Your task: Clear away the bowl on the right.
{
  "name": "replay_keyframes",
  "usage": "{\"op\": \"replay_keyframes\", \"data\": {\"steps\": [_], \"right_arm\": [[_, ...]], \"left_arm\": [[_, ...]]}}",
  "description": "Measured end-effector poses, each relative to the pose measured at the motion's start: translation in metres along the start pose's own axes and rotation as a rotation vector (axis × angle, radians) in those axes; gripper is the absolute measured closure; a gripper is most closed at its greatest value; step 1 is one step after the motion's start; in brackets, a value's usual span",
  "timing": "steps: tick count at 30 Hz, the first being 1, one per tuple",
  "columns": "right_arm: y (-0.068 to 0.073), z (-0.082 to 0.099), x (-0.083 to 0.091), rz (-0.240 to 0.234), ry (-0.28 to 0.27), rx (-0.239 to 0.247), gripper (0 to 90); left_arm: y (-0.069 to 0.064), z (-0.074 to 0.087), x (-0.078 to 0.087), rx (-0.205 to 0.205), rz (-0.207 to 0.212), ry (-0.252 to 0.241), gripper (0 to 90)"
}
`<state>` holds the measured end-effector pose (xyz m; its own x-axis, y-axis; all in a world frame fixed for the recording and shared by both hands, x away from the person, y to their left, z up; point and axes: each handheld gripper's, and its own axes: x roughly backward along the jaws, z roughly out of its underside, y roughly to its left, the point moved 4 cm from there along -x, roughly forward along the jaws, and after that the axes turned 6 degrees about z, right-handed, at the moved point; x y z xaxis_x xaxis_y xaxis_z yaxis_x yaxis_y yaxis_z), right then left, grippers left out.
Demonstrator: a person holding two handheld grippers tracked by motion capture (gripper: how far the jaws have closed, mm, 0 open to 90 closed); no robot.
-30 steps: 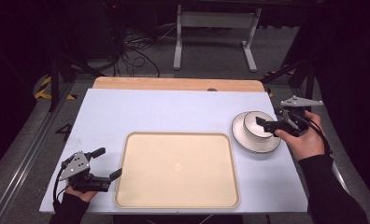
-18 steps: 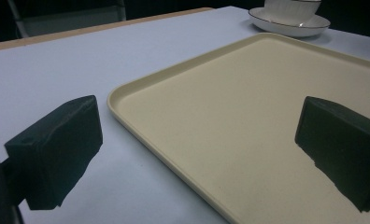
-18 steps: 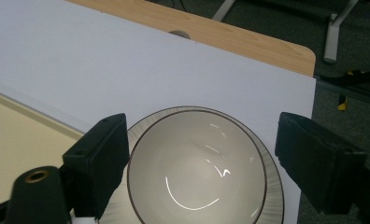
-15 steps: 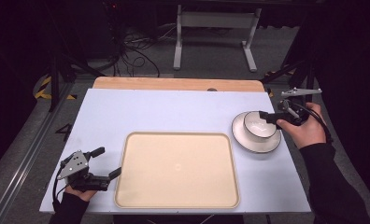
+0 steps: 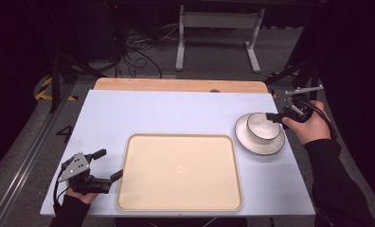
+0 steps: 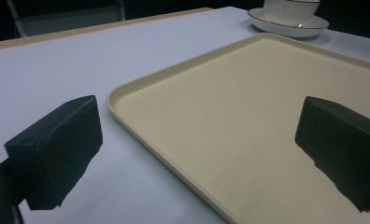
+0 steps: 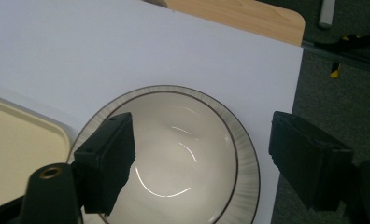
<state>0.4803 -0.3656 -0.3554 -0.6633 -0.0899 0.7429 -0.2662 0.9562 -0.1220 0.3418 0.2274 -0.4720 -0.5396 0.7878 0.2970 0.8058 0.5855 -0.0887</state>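
Right gripper [image 5: 272,116] poised over the bowl [image 5: 262,127] on its saucer [image 5: 260,146] — jaws apart, just been narrowing, straddling the rim for a grip — left gripper [image 5: 111,166] gaping idle beside the tray [image 5: 178,172].

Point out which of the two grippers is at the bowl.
The right gripper, at the table's right edge: its open jaws straddle the rim of the white bowl on its saucer. The left gripper sits by the tray's near left corner.
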Motion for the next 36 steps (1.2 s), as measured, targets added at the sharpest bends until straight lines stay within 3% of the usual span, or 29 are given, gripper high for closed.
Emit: {"op": "replay_keyframes", "data": {"steps": [14, 23, 36], "right_arm": [[-0.014, 0.008, -0.029, 0.021, 0.124, -0.061, 28.3], [-0.016, 0.017, -0.044, 0.021, 0.228, -0.088, 31.5], [-0.015, 0.033, -0.063, -0.013, 0.336, -0.131, 46.3]], "left_arm": [[0.0, 0.001, -0.002, -0.001, 0.005, 0.011, 1.5], [-0.001, 0.001, -0.001, 0.003, 0.008, 0.016, 1.5], [-0.002, 0.001, -0.002, -0.006, 0.004, 0.017, 1.6]]}}
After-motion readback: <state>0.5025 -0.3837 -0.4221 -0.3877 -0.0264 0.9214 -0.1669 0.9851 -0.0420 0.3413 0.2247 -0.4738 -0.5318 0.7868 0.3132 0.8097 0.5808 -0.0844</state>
